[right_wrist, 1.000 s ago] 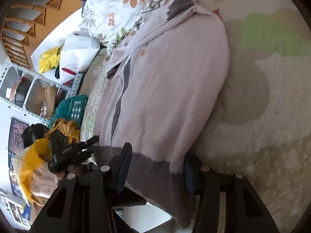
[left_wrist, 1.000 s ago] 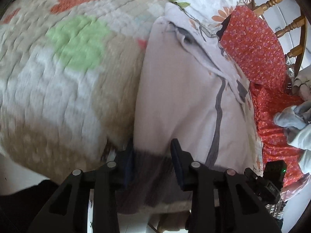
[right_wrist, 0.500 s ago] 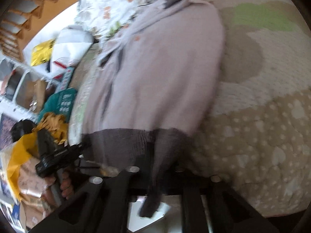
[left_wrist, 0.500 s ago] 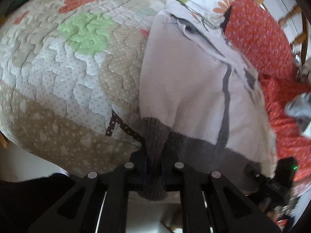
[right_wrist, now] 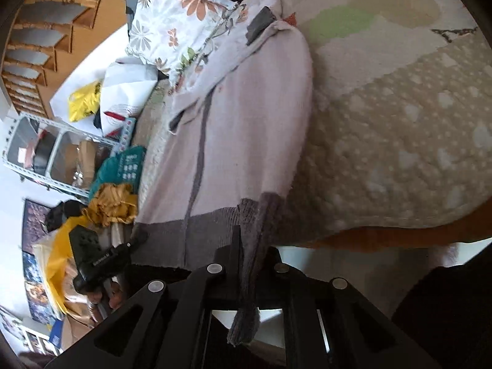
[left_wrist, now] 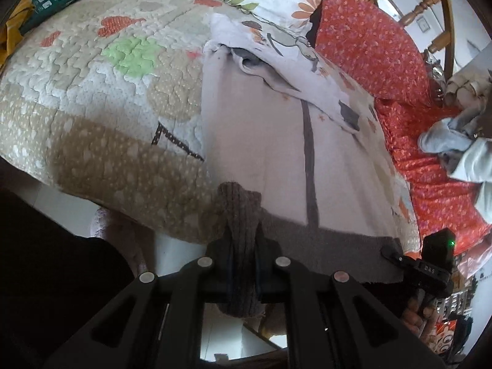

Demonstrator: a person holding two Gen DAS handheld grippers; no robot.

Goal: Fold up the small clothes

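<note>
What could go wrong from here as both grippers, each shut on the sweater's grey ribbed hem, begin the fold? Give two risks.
1. The left gripper and the right gripper each pinch only a bunched bit of the grey hem, so the knit may slip out or stretch when lifted.
2. A sleeve lies loosely across the sweater; it may slide and spoil the fold.

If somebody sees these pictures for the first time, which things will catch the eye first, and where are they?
First the pale pink garment spread down the middle of the patchwork quilt, with its grey ribbed hem at the near bed edge. The left gripper and the right gripper are each shut on a bunch of that hem. A red flowered cloth lies beyond the garment.
</note>
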